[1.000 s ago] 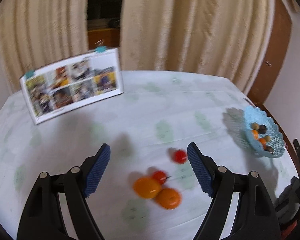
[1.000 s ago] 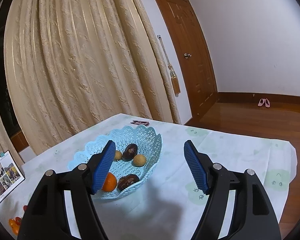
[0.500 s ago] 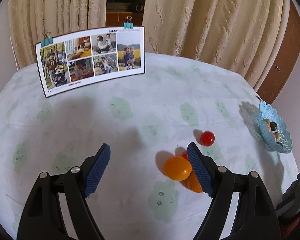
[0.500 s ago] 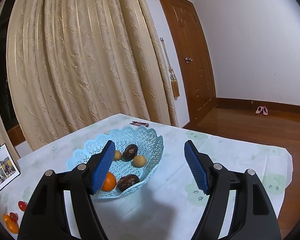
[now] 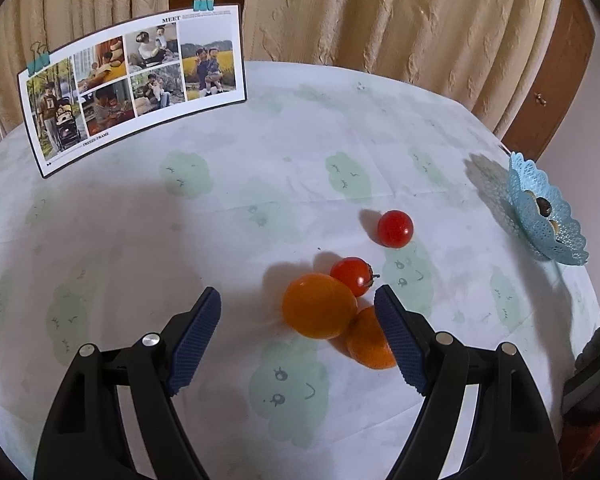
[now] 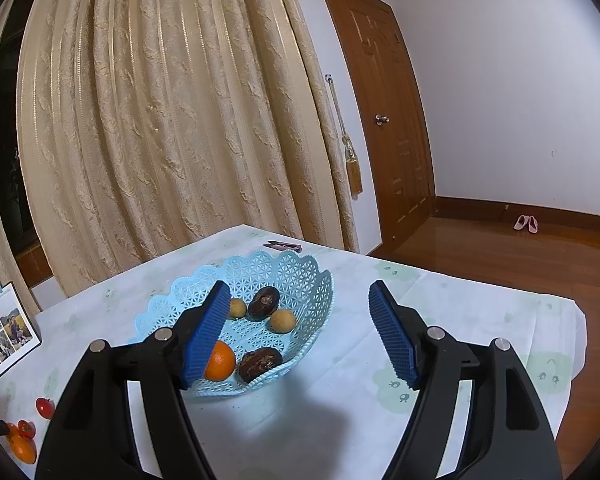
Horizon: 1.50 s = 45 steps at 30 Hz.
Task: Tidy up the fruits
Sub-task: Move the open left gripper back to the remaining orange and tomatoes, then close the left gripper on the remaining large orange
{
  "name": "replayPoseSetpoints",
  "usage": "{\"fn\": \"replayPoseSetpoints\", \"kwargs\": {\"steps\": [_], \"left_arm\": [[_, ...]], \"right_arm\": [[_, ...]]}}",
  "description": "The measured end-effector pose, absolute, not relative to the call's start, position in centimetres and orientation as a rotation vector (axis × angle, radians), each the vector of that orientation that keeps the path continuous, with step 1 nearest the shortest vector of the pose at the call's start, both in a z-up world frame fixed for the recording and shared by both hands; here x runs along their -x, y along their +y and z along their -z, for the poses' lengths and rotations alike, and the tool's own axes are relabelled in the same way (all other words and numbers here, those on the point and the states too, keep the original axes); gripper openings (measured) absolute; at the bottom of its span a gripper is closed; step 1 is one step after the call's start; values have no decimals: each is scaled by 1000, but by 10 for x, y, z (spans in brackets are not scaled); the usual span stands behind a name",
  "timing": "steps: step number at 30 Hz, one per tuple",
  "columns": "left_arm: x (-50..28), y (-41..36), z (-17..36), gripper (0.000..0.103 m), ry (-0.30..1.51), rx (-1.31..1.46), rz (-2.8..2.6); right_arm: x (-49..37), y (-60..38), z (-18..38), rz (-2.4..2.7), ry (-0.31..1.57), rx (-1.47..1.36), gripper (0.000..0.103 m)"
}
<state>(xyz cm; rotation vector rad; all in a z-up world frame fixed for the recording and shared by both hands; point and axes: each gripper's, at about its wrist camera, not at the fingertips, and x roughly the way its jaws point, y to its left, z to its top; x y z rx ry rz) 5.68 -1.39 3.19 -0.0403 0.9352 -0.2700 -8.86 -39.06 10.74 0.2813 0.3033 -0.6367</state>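
Observation:
In the left wrist view, two orange fruits, the larger one (image 5: 318, 311) and a smaller one (image 5: 367, 345), lie touching on the tablecloth, with a red tomato (image 5: 353, 276) against them and another tomato (image 5: 395, 228) apart beyond. My left gripper (image 5: 298, 336) is open and empty, just above them, the larger orange between its fingers. A light blue lattice basket (image 5: 540, 216) stands at the far right. In the right wrist view the basket (image 6: 300, 280) holds an orange (image 6: 220, 361), dark dates and small brown fruits. My right gripper (image 6: 296, 332) is open and empty above it.
A photo collage card (image 5: 132, 80) with binder clips stands at the table's back left. Curtains hang behind the table. A small pink clip (image 6: 283, 245) lies behind the basket. The table's edge drops to a wooden floor (image 6: 520, 256) on the right.
My left gripper has moved forward and down toward the orange fruits, which now sit larger between its fingers. My right gripper has stayed almost still over the basket.

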Motion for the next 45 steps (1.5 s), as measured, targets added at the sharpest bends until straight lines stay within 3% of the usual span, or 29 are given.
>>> {"fn": "replayPoseSetpoints", "kwargs": {"steps": [23, 30, 38, 41, 45], "left_arm": [[-52, 49, -43, 81, 908, 81, 137], [-52, 25, -41, 81, 906, 45, 194], [-59, 39, -21, 74, 943, 70, 150], [-68, 39, -16, 64, 950, 64, 148], [-73, 39, -11, 45, 946, 39, 130]], "right_arm": [[87, -390, -108, 626, 303, -283, 74], [88, -391, -108, 628, 305, -290, 74], [86, -389, -108, 630, 317, -281, 74], [86, -388, -108, 633, 314, -273, 74], [86, -385, -109, 643, 303, -255, 74]]}}
